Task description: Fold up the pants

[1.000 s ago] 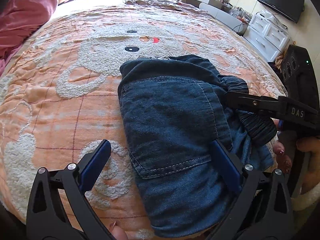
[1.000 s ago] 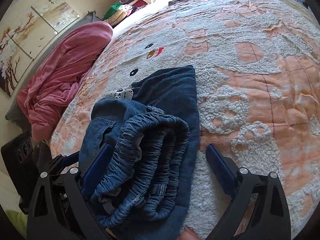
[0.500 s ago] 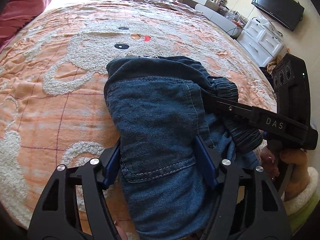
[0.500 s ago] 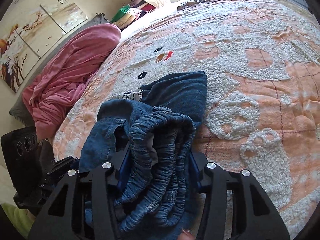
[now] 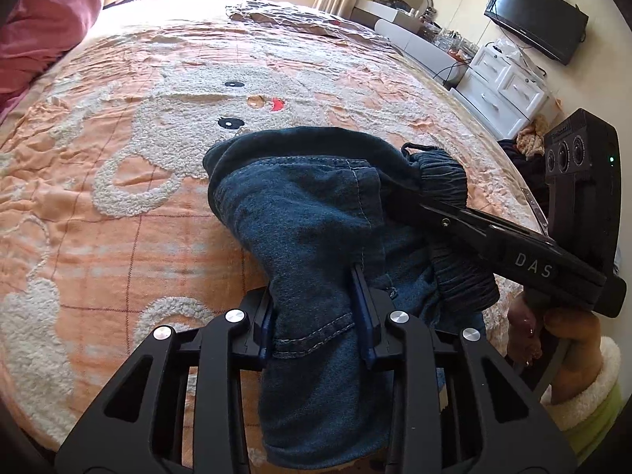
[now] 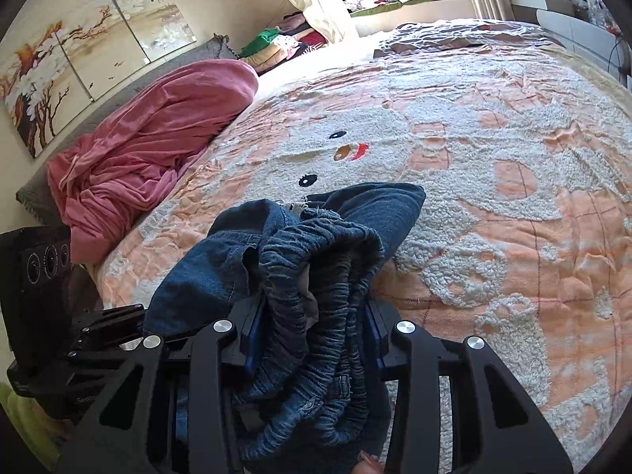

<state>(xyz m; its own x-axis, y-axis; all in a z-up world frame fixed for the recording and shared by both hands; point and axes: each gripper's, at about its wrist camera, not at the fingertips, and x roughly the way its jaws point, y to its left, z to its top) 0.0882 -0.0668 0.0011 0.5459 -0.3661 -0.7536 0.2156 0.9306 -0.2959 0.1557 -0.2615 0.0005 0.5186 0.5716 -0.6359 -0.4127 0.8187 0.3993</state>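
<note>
The folded dark blue denim pants (image 5: 312, 221) are bunched in a thick bundle over the near edge of the bed. My left gripper (image 5: 316, 316) is shut on the pocket side of the bundle. My right gripper (image 6: 312, 328) is shut on the gathered elastic waistband (image 6: 324, 260). In the left wrist view the right gripper (image 5: 399, 201) comes in from the right and clamps the waistband end. The bundle looks raised off the bedspread at the held end; its far fold (image 6: 379, 201) is near the bedspread.
The bed carries an orange and white fleecy bedspread (image 5: 118, 205) with a cartoon face. A pink blanket (image 6: 150, 138) is heaped at the left. White drawers (image 5: 501, 91) and a TV (image 5: 537, 23) stand to the right of the bed.
Both grippers went from wide open around the bundle to shut on it. The bundle is squeezed narrower and has lifted toward the cameras.
</note>
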